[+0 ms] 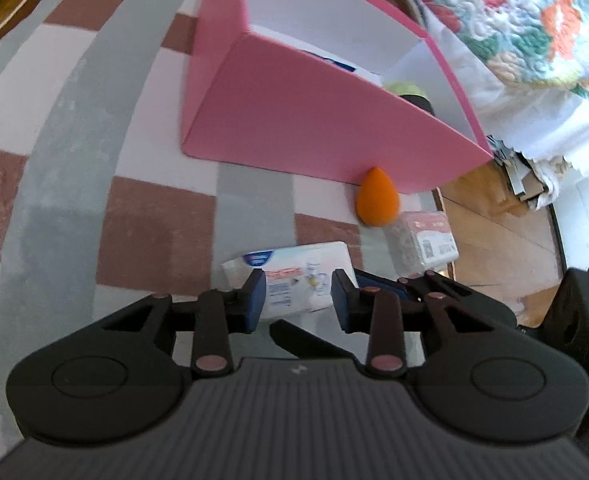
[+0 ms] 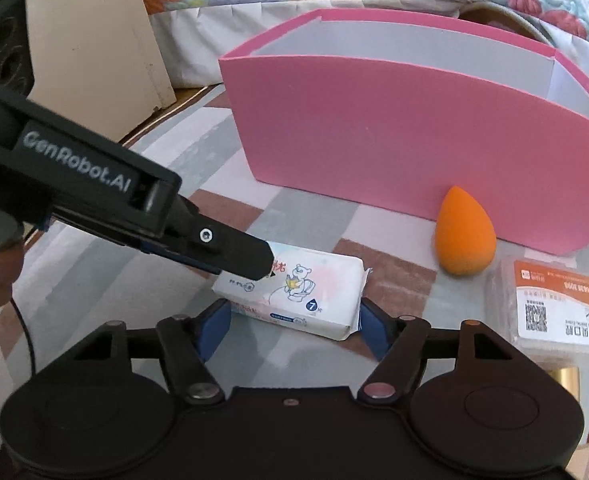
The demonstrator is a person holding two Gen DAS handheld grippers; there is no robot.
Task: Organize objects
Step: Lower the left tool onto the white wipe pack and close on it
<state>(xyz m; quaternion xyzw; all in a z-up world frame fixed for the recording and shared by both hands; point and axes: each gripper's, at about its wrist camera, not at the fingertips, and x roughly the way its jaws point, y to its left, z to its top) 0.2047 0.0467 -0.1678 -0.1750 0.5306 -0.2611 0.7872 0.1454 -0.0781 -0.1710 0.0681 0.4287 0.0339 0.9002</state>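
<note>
Jaws of the right gripper (image 2: 294, 326) are closed on the two ends of a white tissue pack (image 2: 290, 294), which lies flat on a checked rug (image 1: 94, 160). The left gripper (image 1: 298, 294) is set with its jaws narrowed across the same pack's near end; contact cannot be told. Just beyond, an orange sponge (image 2: 465, 232) stands against a pink box (image 2: 394, 140), a clear packet (image 2: 554, 308) beside it.

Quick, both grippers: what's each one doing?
Left gripper: jaws closed on the wet-wipes pack.
Right gripper: jaws flank that pack's ends; whether they grip it cannot be told.
</note>
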